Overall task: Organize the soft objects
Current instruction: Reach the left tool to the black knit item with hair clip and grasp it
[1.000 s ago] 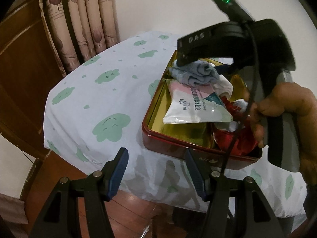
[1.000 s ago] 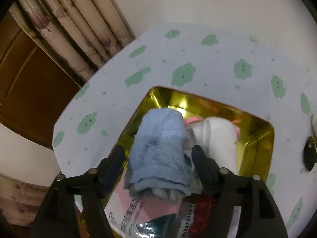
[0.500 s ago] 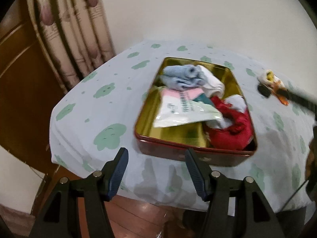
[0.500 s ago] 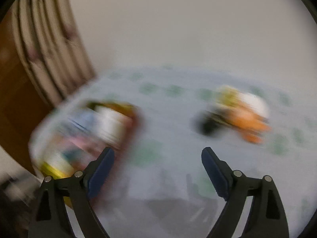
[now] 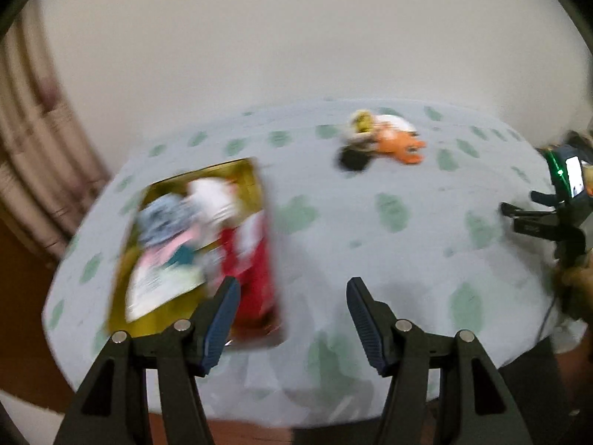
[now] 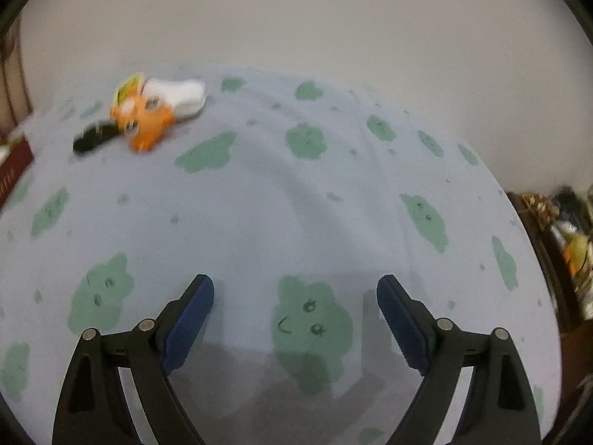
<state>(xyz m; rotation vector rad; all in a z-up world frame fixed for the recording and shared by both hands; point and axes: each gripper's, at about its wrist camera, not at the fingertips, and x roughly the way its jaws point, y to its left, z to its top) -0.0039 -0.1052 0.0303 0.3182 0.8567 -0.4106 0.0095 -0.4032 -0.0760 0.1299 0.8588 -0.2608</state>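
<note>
Left wrist view: the left tool [image 5: 291,320] hangs spread and empty above the table [image 5: 370,244] in its pale green-cloud cloth. The red, gold-lined rectangular tin [image 5: 248,176] of soft items sits left; an orange-and-white plush toy [image 5: 385,137] lies farther back.

Right wrist view: the right tool [image 6: 294,319], spread wide after just opening, holds nothing; the plush toy [image 6: 155,111] lies far left.

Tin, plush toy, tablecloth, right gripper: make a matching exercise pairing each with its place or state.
Things:
1. tin
2. plush toy
3. tablecloth
4. right gripper

Descriptions:
A. light fabric with green cloud faces
B. lying loose on the cloth, outside the container
C. filled with soft items
D. jaws apart, nothing between them

Pairs: 1-C, 2-B, 3-A, 4-D
</note>
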